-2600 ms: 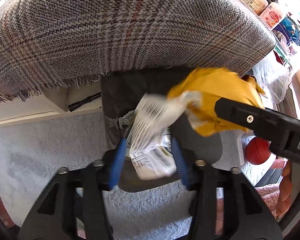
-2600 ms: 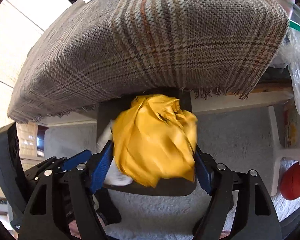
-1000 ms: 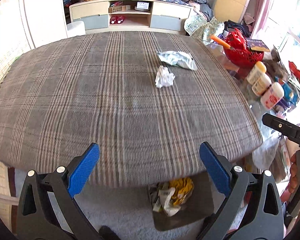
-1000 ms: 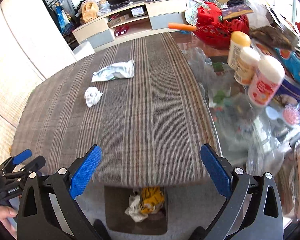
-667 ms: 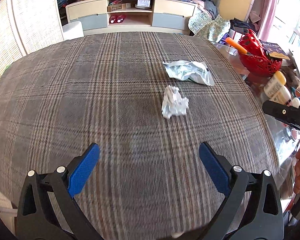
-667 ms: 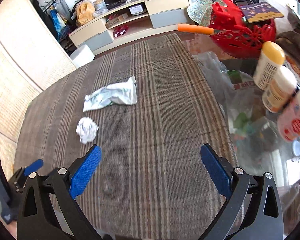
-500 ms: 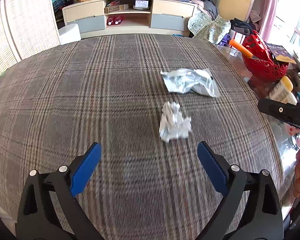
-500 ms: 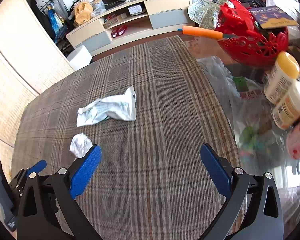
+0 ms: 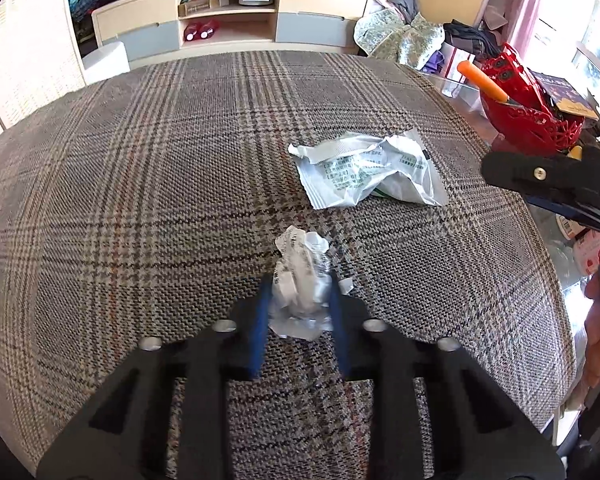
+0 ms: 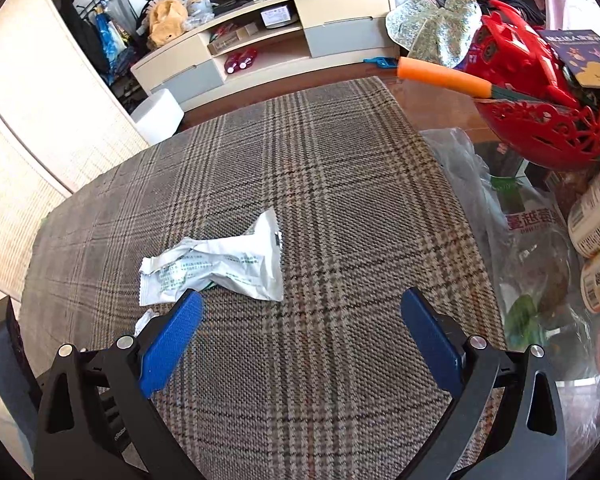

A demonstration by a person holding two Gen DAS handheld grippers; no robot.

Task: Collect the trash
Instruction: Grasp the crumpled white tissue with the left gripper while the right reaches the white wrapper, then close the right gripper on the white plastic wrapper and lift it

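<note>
My left gripper (image 9: 299, 286) is shut on a crumpled white paper ball (image 9: 301, 276) resting on the plaid tablecloth (image 9: 140, 184). A flattened white wrapper with green print (image 9: 366, 174) lies just beyond it on the cloth. In the right wrist view the same wrapper (image 10: 216, 266) lies ahead and left of my right gripper (image 10: 300, 310), which is open and empty above the cloth. A bit of the paper ball (image 10: 145, 320) shows behind the right gripper's left finger. The right gripper's body also shows at the right edge of the left wrist view (image 9: 556, 184).
A red basket (image 10: 540, 120) with an orange-handled tool (image 10: 444, 76) stands at the table's right. Bottles (image 10: 596, 216) and a clear plastic bag (image 10: 532, 248) crowd the glass part. A low TV cabinet (image 9: 228, 24) stands beyond the table.
My left gripper moved forward over the table and shut on the paper ball. My right gripper moved forward toward the white wrapper and stayed open.
</note>
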